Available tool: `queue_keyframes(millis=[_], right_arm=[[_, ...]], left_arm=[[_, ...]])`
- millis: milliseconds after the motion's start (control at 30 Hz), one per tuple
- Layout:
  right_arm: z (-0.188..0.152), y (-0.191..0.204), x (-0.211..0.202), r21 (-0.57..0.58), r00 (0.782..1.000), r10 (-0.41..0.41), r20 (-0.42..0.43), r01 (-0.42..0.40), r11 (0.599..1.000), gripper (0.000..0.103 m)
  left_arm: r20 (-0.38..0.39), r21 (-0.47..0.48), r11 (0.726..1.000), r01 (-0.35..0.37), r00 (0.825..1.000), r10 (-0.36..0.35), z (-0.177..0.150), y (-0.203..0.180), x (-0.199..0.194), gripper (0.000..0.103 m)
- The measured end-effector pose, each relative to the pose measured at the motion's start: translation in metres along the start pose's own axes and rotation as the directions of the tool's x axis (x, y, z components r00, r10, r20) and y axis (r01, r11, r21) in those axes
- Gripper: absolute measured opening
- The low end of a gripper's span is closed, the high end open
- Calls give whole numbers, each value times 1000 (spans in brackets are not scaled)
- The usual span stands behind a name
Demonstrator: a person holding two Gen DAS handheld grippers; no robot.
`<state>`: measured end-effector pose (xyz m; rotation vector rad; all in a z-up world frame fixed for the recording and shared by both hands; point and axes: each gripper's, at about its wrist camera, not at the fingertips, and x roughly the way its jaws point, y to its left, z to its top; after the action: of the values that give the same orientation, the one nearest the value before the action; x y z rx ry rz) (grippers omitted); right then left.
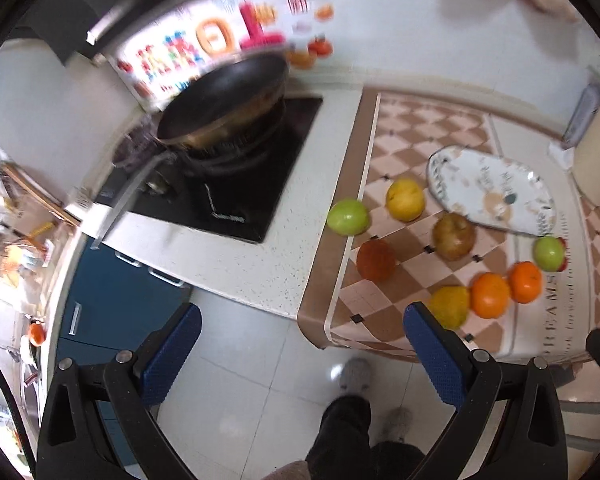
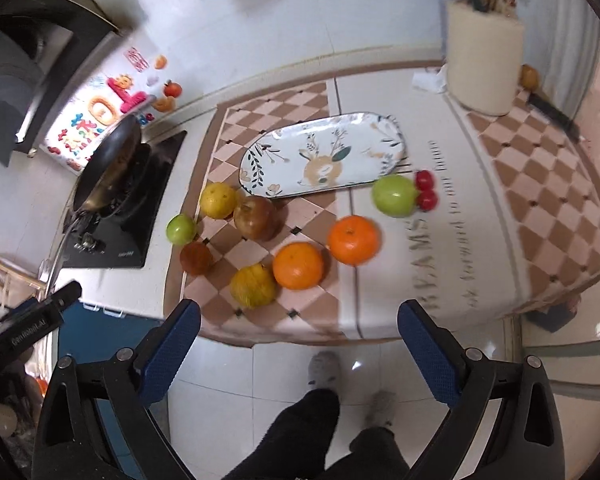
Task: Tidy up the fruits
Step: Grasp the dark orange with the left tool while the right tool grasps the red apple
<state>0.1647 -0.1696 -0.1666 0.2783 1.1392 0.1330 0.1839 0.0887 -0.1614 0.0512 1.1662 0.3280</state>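
Right wrist view: mat (image 2: 480,184) lettering reads "DREAMS".

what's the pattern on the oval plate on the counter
White plate with a tan deer and dark leafy sprigs, clearest in the right wrist view.

The left view was blurred by motion. The pan (image 1: 224,100) and the coloured stickers (image 1: 204,44) behind it were smeared, and the letters could not be read. The plate (image 1: 490,190) pattern was also unclear there. The red fruits (image 1: 563,256) were almost fully hidden behind a green apple (image 1: 548,253). In the right view, the vase (image 2: 485,62) top was cut by the edge, and a small orange thing (image 2: 529,76) stood half hidden behind it. The mat's text (image 2: 422,256) was too smeared to read fully.
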Motion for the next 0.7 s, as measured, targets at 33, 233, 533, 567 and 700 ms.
queue_keyframes(millis=[33, 233, 533, 567, 700], right_arm=[[8, 6, 14, 2, 1000, -3, -9, 3, 1000, 100], [58, 42, 91, -20, 994, -57, -94, 55, 998, 100], [87, 52, 179, 12, 966, -81, -247, 87, 996, 100], [88, 51, 184, 19, 962, -78, -261, 86, 996, 100], [91, 53, 203, 34, 951, -65, -301, 79, 996, 100]], left_arm=[[-31, -3, 1000, 19, 999, -19, 7, 2, 14, 103], [-258, -58, 975, 215, 940, -223, 34, -4, 108, 97], [-448, -109, 923, 368, 811, -376, 45, -47, 205, 80], [-459, -100, 921, 376, 804, -378, 44, -52, 210, 75], [-464, -87, 913, 400, 794, -392, 42, -63, 218, 52]])
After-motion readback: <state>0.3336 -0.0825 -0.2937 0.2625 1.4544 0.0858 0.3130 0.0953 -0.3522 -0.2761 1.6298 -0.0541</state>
